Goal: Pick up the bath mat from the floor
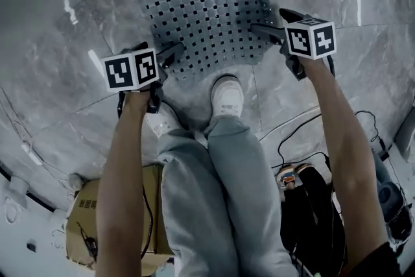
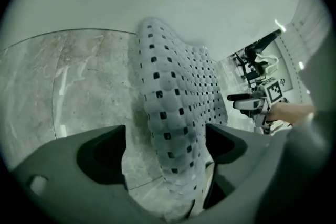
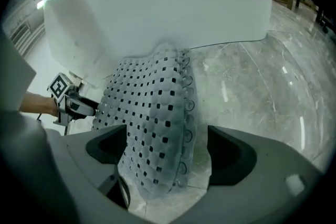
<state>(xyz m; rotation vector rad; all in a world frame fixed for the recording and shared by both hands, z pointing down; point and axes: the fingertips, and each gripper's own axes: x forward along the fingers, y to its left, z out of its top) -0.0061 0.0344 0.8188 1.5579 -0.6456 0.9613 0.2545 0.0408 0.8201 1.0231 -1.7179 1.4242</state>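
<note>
- Nearest me, my bare left forearm [image 1: 122, 172] and right forearm [image 1: 347, 139] reach down, level.
- Left tongs [image 1: 159, 48] and right tongs [image 1: 271, 21] gape wide, gripping nothing.
- Grey perforated rubber bath mat [image 1: 201, 3] lies on the marble floor [image 1: 58, 74], its near edge between both jaw pairs.

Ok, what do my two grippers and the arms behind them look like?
The left gripper and right gripper match: dark grey bodies with blunt, chunky fingers, each carrying a white cube printed with black square markers. The forearms are uncovered; a dark sleeve shows only at the right upper arm.
</note>
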